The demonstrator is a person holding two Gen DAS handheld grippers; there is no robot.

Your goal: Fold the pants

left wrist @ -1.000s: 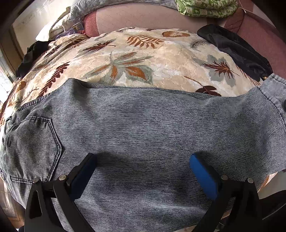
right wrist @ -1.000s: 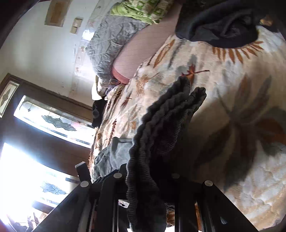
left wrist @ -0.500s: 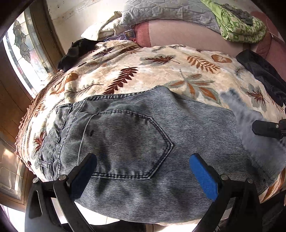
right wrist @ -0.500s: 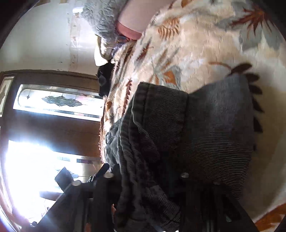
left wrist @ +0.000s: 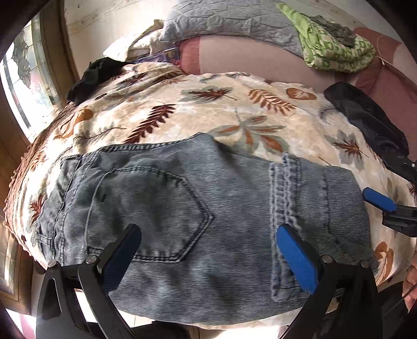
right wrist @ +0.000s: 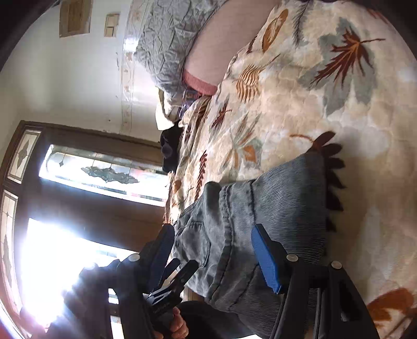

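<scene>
Grey-blue jeans (left wrist: 182, 198) lie folded on a leaf-patterned blanket (left wrist: 234, 109), back pocket up, with the leg end laid over their right part. My left gripper (left wrist: 211, 250) hovers open just above the jeans near the front edge, its blue pads holding nothing. At the jeans' right side my right gripper (left wrist: 393, 182) has its jaws opening. In the right wrist view that gripper (right wrist: 213, 255) frames the folded leg hem of the jeans (right wrist: 286, 198), and its pads stand clear of the cloth. The left gripper's fingers (right wrist: 177, 276) show at lower left, held by a hand.
A dark garment (left wrist: 365, 117) lies at the blanket's right, a black one (left wrist: 96, 75) at the far left. A green patterned cloth (left wrist: 333, 49) and a grey quilt (left wrist: 229, 23) sit on the pink backrest behind. A stained-glass window (right wrist: 104, 172) is at the left.
My right gripper carried the bunched leg end over onto the seat of the jeans and let it go. The left gripper drew back towards the waistband and rose a little.
</scene>
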